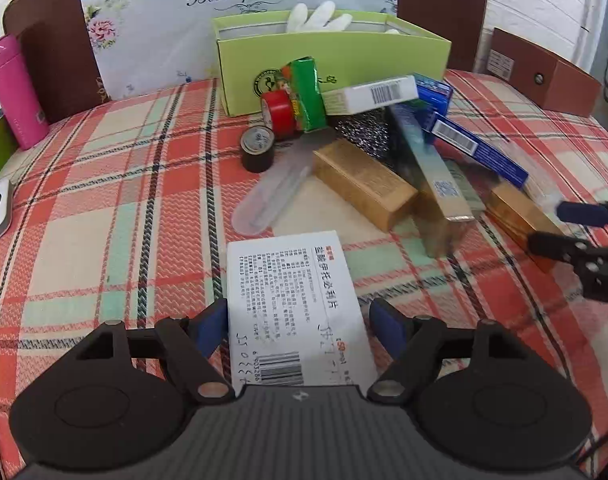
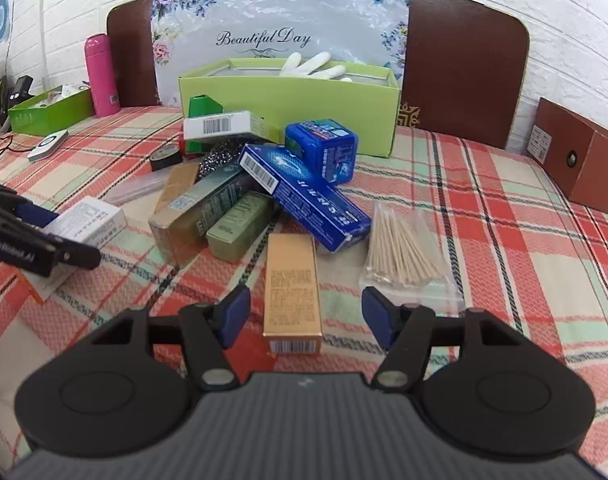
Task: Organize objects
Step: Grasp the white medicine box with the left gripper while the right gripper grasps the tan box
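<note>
On the plaid tablecloth (image 1: 104,184) I am holding my left gripper (image 1: 299,330) spread wide around the white medicine box (image 1: 292,308), whose near end is lying between my fingers, neither pad touching it. My right gripper (image 2: 304,312) is gaping too, straddling the gold box (image 2: 292,292) without contact. Beyond both, the jumbled pile of boxes is sitting before the green carton (image 2: 288,116), cotton swabs (image 2: 400,248) lying just beside the gold box.

Left gripper (image 1: 299,326) straddles the white box (image 1: 292,308), fingers spread; right gripper (image 2: 306,312) hangs wide apart beyond it.
</note>
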Demonstrator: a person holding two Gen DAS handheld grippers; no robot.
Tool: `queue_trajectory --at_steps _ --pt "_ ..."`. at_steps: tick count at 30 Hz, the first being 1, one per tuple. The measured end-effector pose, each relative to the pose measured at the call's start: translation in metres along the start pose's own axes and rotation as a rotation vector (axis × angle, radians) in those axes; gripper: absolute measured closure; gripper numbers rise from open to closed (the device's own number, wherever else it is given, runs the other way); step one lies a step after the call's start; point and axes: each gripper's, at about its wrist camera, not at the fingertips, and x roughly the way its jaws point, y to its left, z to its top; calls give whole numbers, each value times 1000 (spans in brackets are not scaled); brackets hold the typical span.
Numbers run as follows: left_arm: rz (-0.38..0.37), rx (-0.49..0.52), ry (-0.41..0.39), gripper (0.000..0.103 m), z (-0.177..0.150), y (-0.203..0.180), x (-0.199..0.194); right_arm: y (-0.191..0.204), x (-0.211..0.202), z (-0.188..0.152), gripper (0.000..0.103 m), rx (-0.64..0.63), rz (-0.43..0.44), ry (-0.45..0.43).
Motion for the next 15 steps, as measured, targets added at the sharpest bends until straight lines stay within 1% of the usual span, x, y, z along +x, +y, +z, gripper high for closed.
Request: queue_trajectory --at_steps 2,3,4,5,7,9,12,13,14,15 --pt "19 -6 6 23 -4 1 -3 0 5 3 44 3 8 7" --pt "33 -11 10 21 -5 3 -3 0 8 4 45 4 16 12" --pt "46 -18 13 20 -6 4 -3 0 10 4 49 4 23 18" --pt "50 -26 14 19 -6 6 -3 1 11 4 52 2 27 21" --pt "30 -55 6 19 -5 10 -2 2 13 3 57 -1 33 33" --pt "12 -69 0 19 -2 11 1 1 13 3 58 7 42 39" --pt "35 -41 0 19 2 5 7 2 17 6 58 16 39 38" --pt "35 -29 -5 20 2 3 7 2 19 6 58 17 39 42" --pt "26 -27 -10 23 2 4 7 2 21 6 67 18 42 49" --pt "11 -34 -17 34 1 5 6 1 22 5 72 21 44 53"
